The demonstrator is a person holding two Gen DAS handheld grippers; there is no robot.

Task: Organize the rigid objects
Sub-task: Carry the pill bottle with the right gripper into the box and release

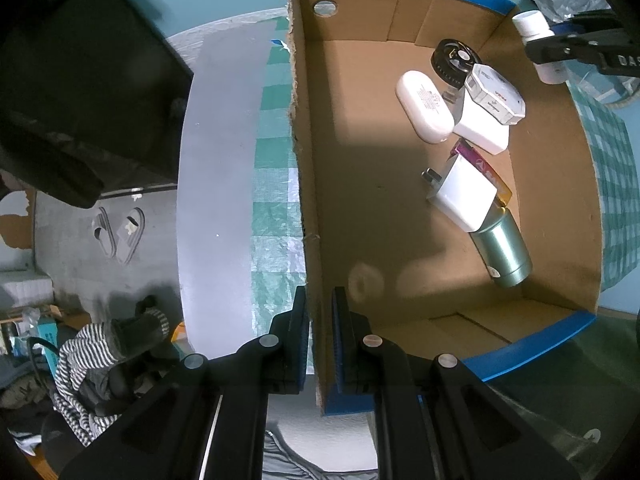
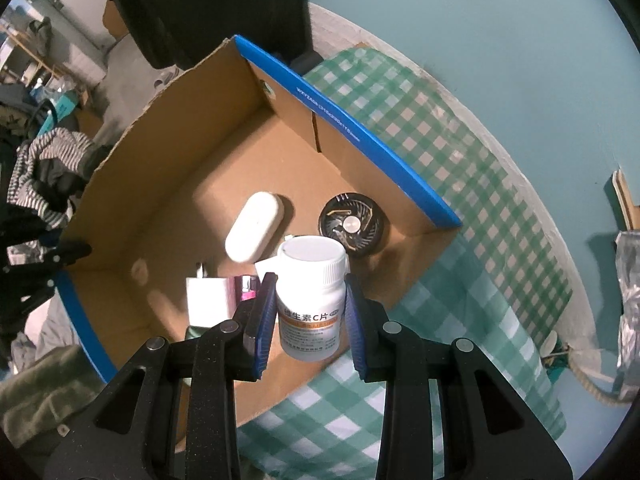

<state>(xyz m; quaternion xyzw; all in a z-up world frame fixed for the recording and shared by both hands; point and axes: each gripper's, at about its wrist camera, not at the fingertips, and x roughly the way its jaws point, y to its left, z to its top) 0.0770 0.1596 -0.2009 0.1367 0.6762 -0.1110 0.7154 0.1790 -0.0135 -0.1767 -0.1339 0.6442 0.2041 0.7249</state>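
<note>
An open cardboard box (image 1: 360, 200) with blue rims stands on a green checked cloth. My left gripper (image 1: 320, 308) is shut on the box's near side wall. My right gripper (image 2: 310, 298) is shut on a white pill bottle (image 2: 310, 300) and holds it above the box's edge; the bottle also shows at the top right of the left wrist view (image 1: 536, 36). Inside the box lie a white oval case (image 1: 424, 106), a black round fan (image 1: 454, 62), an octagonal white box (image 1: 496, 94), a white charger (image 1: 466, 192), a purple packet (image 1: 480, 160) and a teal cylinder (image 1: 506, 250).
The box (image 2: 192, 184) sits on a round table with the checked cloth (image 2: 460, 152). A grey table rim (image 1: 220, 160) runs left of the box. Striped clothes (image 1: 88, 352) and slippers (image 1: 120, 232) lie on the floor. A crinkled silver bag (image 2: 628, 280) lies at far right.
</note>
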